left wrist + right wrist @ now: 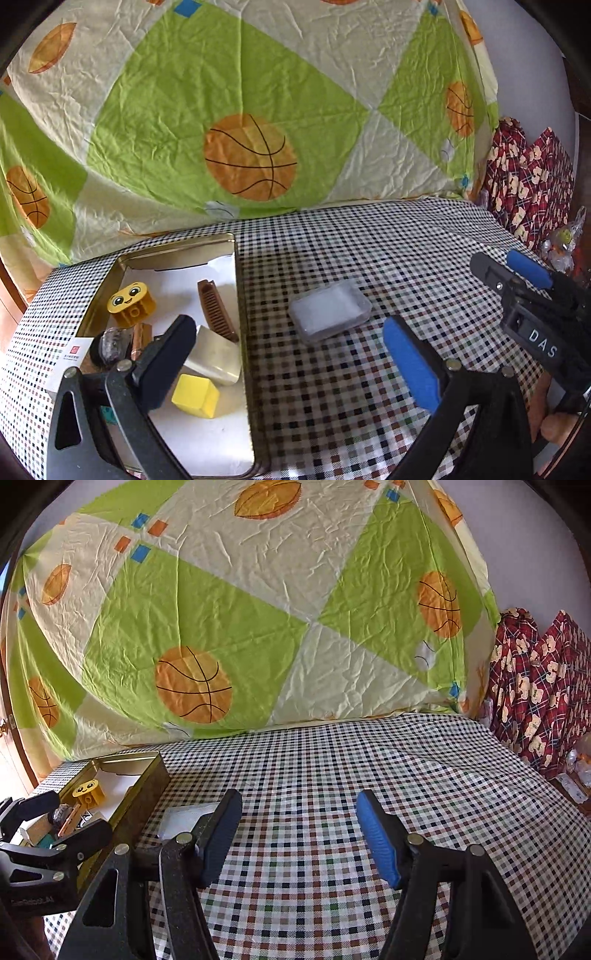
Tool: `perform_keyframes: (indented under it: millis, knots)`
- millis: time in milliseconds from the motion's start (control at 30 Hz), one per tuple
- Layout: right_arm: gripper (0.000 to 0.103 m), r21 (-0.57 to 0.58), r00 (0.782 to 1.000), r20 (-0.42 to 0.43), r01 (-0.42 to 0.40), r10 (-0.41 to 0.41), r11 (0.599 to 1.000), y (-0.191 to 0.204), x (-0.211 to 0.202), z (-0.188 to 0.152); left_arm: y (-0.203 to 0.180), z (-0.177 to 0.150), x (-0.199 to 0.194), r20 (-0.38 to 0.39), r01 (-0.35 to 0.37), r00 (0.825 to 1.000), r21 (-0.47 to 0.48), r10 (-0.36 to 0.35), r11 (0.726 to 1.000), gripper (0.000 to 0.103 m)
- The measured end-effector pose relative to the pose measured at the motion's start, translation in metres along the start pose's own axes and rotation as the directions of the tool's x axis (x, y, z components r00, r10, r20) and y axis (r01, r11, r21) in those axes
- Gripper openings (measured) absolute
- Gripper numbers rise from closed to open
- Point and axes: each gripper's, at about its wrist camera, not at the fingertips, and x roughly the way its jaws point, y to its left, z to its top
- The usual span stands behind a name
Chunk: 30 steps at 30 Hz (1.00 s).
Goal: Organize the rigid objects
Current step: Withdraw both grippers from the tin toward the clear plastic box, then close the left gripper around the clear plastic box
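While fingers (pixel 410 362) gape, clear case (pixel 330 309) lies just ahead.

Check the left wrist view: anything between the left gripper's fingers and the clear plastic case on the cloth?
Nothing. In the left wrist view only bare checkered tablecloth separates the open left gripper from the clear plastic case; the gold tin stands off to the side.

Open checked tabletop (pixel 332 775) right of tin (pixel 242 295); clear case (pixel 330 309) just beside tin; quilt (pixel 221 110) blocking far.

Clear plastic case (pixel 330 314) beside tin (pixel 242 325)
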Motion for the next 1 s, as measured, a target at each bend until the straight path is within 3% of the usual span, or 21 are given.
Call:
perform_keyframes:
  millis: [100, 700, 900, 1000]
  knots:
    - [0.054, -0.002, 1.000, -0.020, -0.015, 0.015, 1.000, -0.003, 0.004, 0.001, -0.007, 0.002, 0.005, 0.003, -0.004, 1.000, -0.010, 0.004, 1.000, 0.102]
    - [0.054, 0.015, 0.984, -0.137, -0.115, 0.116, 0.993, -0.009, 0.038, -0.003, -0.025, -0.003, 0.056, -0.118, 0.055, 0.991, -0.021, -0.058, 0.998, 0.102]
    - [0.054, 0.054, 0.940, -0.233, -0.244, 0.250, 0.968, -0.001, 0.062, -0.006, -0.016, -0.009, 0.075, -0.175, 0.077, 0.981, -0.023, -0.080, 0.997, 0.099]
    - [0.054, 0.103, 0.900, -0.289, -0.309, 0.325, 0.946, 0.003, 0.080, -0.008, -0.018, -0.008, 0.080, -0.182, 0.069, 0.981, 0.010, -0.066, 0.998, 0.098]
